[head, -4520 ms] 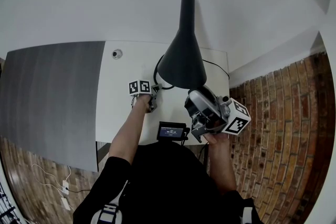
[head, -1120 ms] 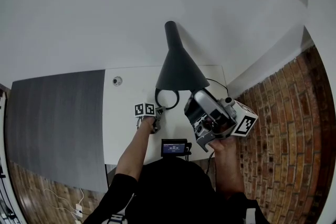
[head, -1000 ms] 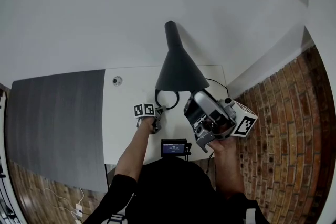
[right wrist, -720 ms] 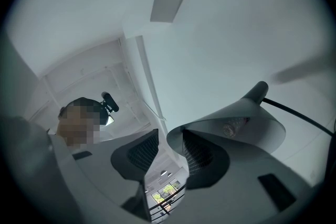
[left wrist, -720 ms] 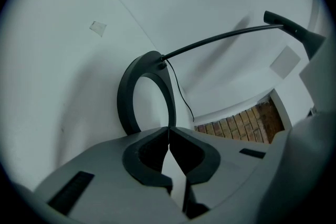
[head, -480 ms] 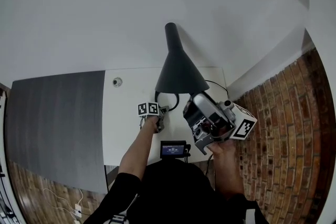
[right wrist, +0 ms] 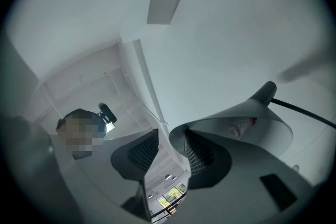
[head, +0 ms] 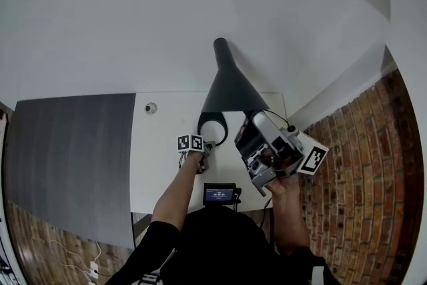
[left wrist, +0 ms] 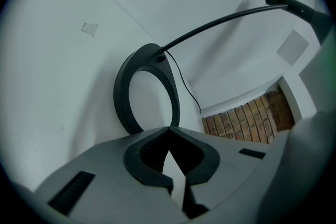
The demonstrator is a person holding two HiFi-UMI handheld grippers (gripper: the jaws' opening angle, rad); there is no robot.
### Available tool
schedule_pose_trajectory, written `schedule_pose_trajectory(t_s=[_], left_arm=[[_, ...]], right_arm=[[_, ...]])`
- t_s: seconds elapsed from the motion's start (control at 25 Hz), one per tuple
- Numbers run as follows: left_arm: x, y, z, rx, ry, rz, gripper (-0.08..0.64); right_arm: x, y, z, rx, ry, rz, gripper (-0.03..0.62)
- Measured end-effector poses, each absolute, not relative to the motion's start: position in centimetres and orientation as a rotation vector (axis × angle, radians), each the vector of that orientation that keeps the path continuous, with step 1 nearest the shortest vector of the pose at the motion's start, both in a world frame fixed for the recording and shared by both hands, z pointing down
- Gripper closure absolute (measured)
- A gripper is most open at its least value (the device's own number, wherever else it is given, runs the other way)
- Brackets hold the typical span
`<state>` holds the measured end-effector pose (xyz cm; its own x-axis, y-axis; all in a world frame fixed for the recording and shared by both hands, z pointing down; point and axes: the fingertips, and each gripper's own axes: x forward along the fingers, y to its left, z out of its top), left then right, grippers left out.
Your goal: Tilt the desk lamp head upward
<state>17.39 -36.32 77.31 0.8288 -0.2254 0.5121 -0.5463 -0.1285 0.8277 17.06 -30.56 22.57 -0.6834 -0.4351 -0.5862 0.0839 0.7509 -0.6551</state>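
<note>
White desk (head: 157,157) under blk cone-shaped lamp head (head: 232,89).

White counter (head: 160,150) carrying the desk lamp's black ring base (left wrist: 122,99), a thin black cord (left wrist: 184,82) and a small round metal fitting (head: 151,107).

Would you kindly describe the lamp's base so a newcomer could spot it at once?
Start at the white desk beside the grey panel. Toward its back, below the cone shade, lies the lamp base. Unlike the small metal disc to its left, it is a flat black open ring with desk showing through and a thin stem rising from it.
</note>
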Motion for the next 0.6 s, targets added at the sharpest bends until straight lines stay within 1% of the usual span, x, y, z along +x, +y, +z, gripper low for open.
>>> schedule_pose_trajectory(t_s=[0.6], left_arm=[[17.5, -36.0, 77.4, 1.713, -0.593, 0.311, 0.548]], right_arm=[[17.3, -31.7, 20.7, -0.231, 2.141, -0.889, 0.443]])
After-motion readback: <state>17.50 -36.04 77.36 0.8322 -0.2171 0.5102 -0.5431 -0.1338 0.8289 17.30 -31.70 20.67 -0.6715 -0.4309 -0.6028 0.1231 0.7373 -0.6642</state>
